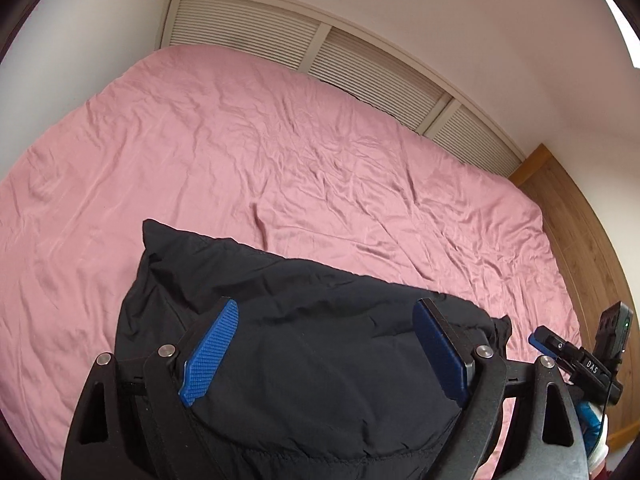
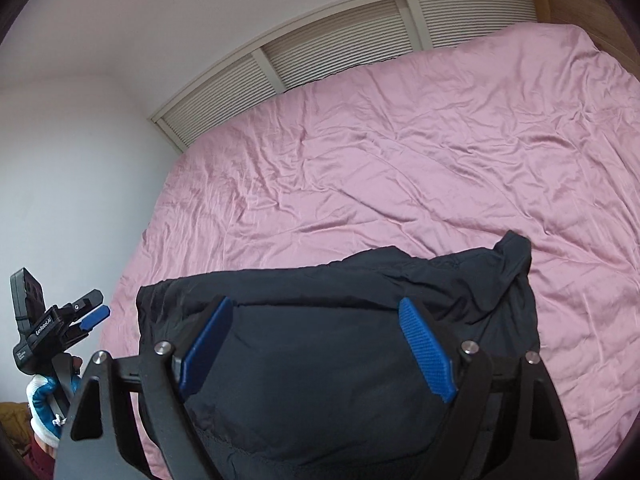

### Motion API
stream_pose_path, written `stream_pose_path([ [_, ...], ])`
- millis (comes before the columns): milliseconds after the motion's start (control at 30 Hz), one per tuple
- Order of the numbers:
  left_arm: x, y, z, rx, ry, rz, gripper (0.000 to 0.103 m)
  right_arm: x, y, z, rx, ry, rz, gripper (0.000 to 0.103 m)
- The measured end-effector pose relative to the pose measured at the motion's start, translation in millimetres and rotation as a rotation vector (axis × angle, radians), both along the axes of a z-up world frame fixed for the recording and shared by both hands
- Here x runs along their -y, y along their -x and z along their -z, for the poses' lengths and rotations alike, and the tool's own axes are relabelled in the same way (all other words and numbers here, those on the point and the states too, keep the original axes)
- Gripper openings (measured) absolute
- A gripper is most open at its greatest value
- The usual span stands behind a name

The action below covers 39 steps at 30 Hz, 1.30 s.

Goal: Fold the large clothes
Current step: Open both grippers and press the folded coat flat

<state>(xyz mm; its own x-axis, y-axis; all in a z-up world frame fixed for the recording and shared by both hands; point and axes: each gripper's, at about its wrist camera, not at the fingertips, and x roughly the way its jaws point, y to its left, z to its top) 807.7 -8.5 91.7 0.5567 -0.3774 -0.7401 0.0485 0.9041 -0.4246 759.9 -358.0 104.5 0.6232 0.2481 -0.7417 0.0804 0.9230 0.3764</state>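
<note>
A black padded garment [image 1: 312, 344] lies in a bunched, folded heap on the near part of the pink bed sheet [image 1: 280, 152]. My left gripper [image 1: 326, 312] hovers over it, open, its blue pads [image 1: 210, 352] wide apart with only cloth seen below them. The right wrist view shows the same garment [image 2: 328, 352] under my right gripper [image 2: 316, 306], also open and holding nothing. Each gripper appears in the other's view: the right gripper [image 1: 536, 338] at the right edge, the left gripper [image 2: 98, 304] at the left edge, held by a hand in a blue and white glove [image 2: 44, 400].
The wrinkled pink sheet [image 2: 400, 168] covers the whole bed beyond the garment. A slatted cream panel [image 1: 360, 68] runs along the far side under a white wall. A wooden bed frame [image 1: 580, 232] borders the right side.
</note>
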Motion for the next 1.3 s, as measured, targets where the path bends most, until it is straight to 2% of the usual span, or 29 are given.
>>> stream_pose_path([
  [167,48.6,21.1,17.7,0.036,-0.078,0.106,0.088,-47.8,9.5,11.4,0.024,0.066,-0.090,0.085],
  [300,71.0,36.7,37.7,0.049,-0.115,0.144,0.088,-71.0,24.2,20.5,0.053,0.097,-0.125,0.085],
  [433,89.1,38.4,65.9,0.045,-0.175,0.167,0.088,-83.1,28.8,47.5,0.044,0.145,-0.140,0.085],
  [567,100.5,18.4,89.8,0.039,-0.224,0.147,0.091,-84.9,10.2,78.0,0.014,0.194,-0.134,0.085],
  [733,110.9,-19.8,109.3,0.021,-0.272,0.125,0.094,-73.5,-28.3,102.6,-0.034,0.196,-0.111,0.086],
  [933,122.3,-59.8,138.9,-0.025,-0.316,0.109,0.098,-53.8,-72.0,135.4,-0.099,0.142,-0.076,0.094],
  [1100,130.9,-82.5,160.2,-0.063,-0.342,0.108,0.102,-44.7,-95.0,157.7,-0.128,0.120,-0.061,0.096],
  [1300,133.7,-102.3,183.4,-0.096,-0.323,0.105,0.102,-32.7,-114.5,180.7,-0.136,0.066,-0.041,0.097],
])
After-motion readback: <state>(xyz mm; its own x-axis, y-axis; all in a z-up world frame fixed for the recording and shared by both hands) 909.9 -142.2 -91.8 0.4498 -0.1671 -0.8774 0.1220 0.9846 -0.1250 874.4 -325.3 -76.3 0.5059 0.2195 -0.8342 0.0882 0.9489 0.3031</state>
